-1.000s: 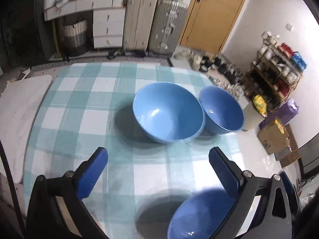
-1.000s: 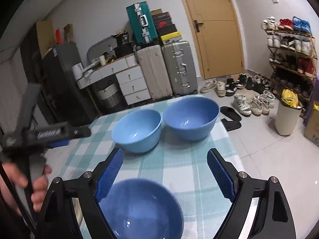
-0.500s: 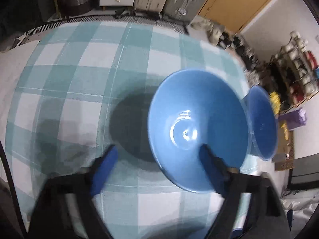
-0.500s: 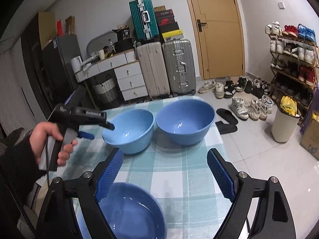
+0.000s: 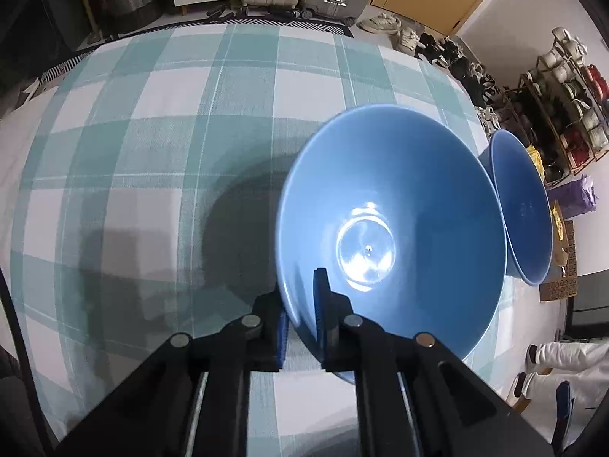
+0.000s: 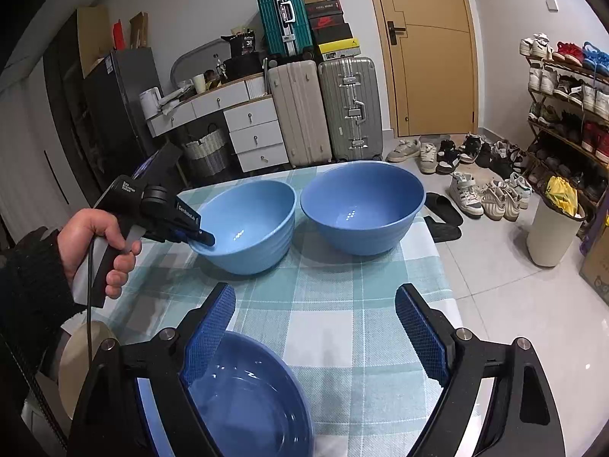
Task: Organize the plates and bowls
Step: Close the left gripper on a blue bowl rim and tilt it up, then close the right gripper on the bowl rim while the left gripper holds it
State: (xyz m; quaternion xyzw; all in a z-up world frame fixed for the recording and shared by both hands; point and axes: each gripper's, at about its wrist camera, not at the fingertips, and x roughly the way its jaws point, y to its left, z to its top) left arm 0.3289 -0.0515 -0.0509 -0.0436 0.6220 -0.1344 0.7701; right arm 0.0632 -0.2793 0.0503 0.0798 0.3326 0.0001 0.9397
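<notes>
Three blue bowls stand on the checked tablecloth. My left gripper is shut on the near rim of the middle bowl, one pad inside and one outside. The right wrist view shows that bowl at centre left, with the left gripper clamped on its left rim and a hand holding it. A slightly larger bowl sits close to its right, near the table's edge, and appears in the left wrist view too. My right gripper stands open above the cloth. A third bowl lies below its left finger.
The table's right edge drops to a tiled floor with shoes, slippers and a white bin. Suitcases and drawers stand beyond the far edge. A pale round object shows at the lower left, partly hidden.
The left gripper came down and forward over the middle bowl and went from wide open to shut on its rim. The right gripper dipped slightly and stayed open.
</notes>
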